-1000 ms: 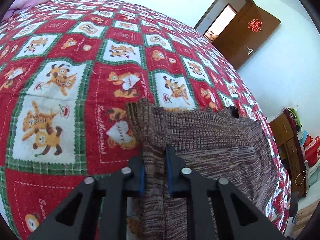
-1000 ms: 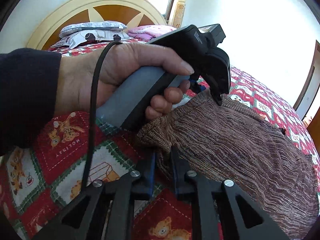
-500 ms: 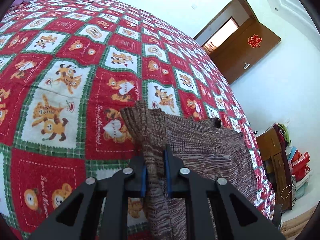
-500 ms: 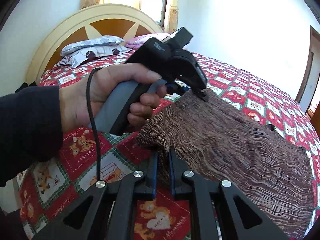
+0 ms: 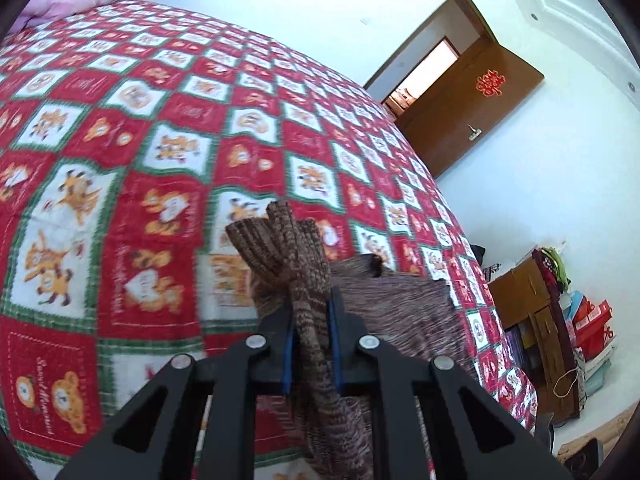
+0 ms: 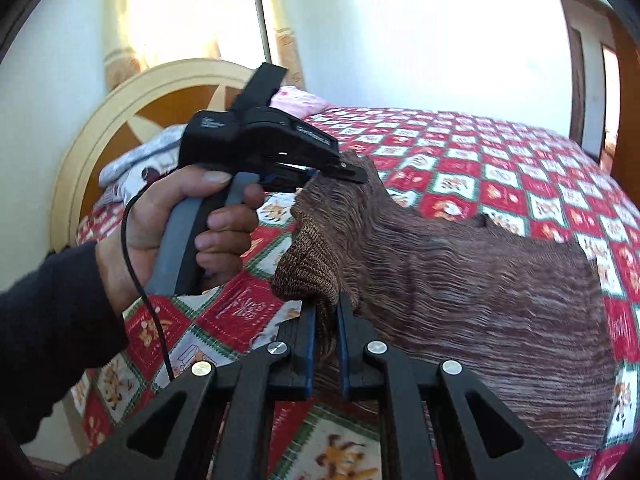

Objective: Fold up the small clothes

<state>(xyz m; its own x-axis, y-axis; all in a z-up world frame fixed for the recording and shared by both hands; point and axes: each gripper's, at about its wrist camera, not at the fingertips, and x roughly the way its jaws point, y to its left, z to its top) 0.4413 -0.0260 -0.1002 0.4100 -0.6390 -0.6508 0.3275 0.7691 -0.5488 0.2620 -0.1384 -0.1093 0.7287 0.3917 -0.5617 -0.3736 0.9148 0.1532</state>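
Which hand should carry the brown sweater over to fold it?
Neither alone, probably. Left gripper and right gripper each pinch a corner of the brown sweater, lifted off the bedspread; both should carry it together.

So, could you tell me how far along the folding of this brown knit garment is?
Early. Done: both grippers are clamped on one edge of the brown knit garment, left gripper, right gripper. In hand: that edge is raised off the bedspread. Left: laying it over and finishing the fold.
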